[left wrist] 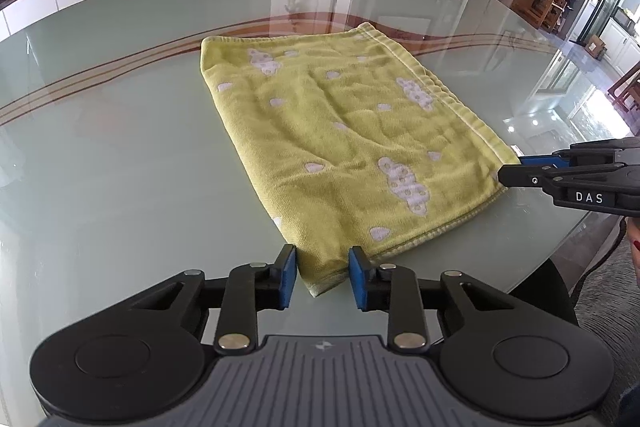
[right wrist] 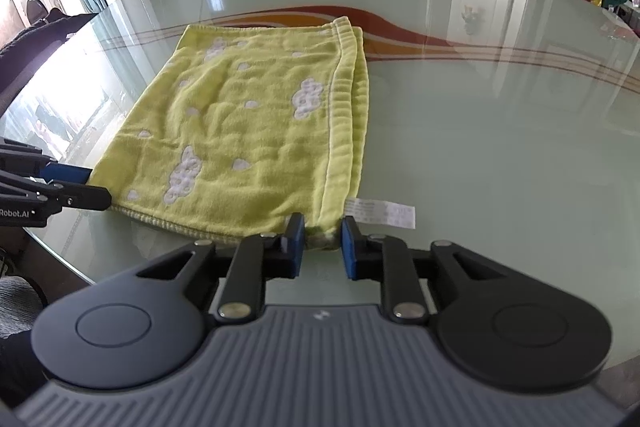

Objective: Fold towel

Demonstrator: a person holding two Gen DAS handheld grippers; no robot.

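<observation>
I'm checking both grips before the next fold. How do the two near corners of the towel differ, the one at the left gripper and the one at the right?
The corner at the left gripper is a plain folded corner of the towel; the corner at the right gripper shows stacked hemmed edges. A white care label lies beside the right corner; none shows at the left. Both corners sit between open blue pads on the glass table.

Bare glass table (left wrist: 120,131) open left of the yellow towel (left wrist: 340,131) and beyond its far edge. Bare glass likewise right of it, bar a white care label (right wrist: 380,211) lying flat. Near corners flanked by left gripper (left wrist: 322,277) and right gripper (right wrist: 322,243), pads apart.
</observation>
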